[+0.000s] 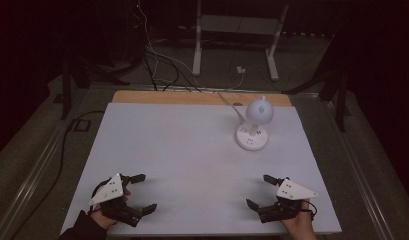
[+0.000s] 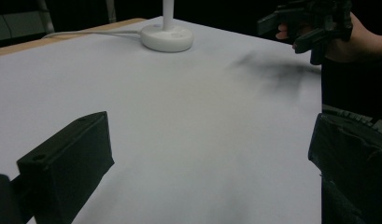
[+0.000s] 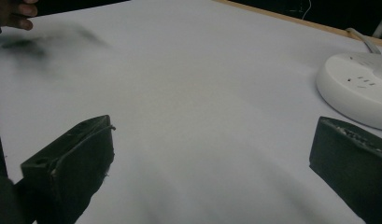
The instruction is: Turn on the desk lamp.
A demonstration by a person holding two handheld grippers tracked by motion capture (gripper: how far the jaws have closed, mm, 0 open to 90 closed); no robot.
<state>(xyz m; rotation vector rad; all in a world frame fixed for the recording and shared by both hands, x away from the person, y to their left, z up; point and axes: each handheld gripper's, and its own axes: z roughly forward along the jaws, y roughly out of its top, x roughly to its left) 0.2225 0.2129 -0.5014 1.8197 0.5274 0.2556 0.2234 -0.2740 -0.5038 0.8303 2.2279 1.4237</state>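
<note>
Toward the far right of the white surface (image 1: 192,150) we see a small white lamp (image 1: 253,127): a round base with socket slots on its top, a short stem, and a rounded head above it. Its pale cord (image 1: 227,100) runs off the back edge, across the strip of bare wood there, and down to the floor.

At the near left corner we hold the left gripper (image 1: 141,192) low over the surface, its fingers (image 1: 138,177) spread wide with nothing between them. At the near right corner the right gripper (image 1: 259,191) sits the same way, fingers (image 1: 270,178) spread wide and empty. The two grippers are well apart, and the sheet between them is bare.

From the left gripper view, the lamp base (image 2: 167,37) stands far ahead, well beyond our fingers (image 2: 67,163), with the other hand and its gripper (image 2: 314,23) at the upper right. From the right gripper view, the base (image 3: 357,88) lies closer, just past the right-hand finger (image 3: 350,163) but not touching it.
</note>
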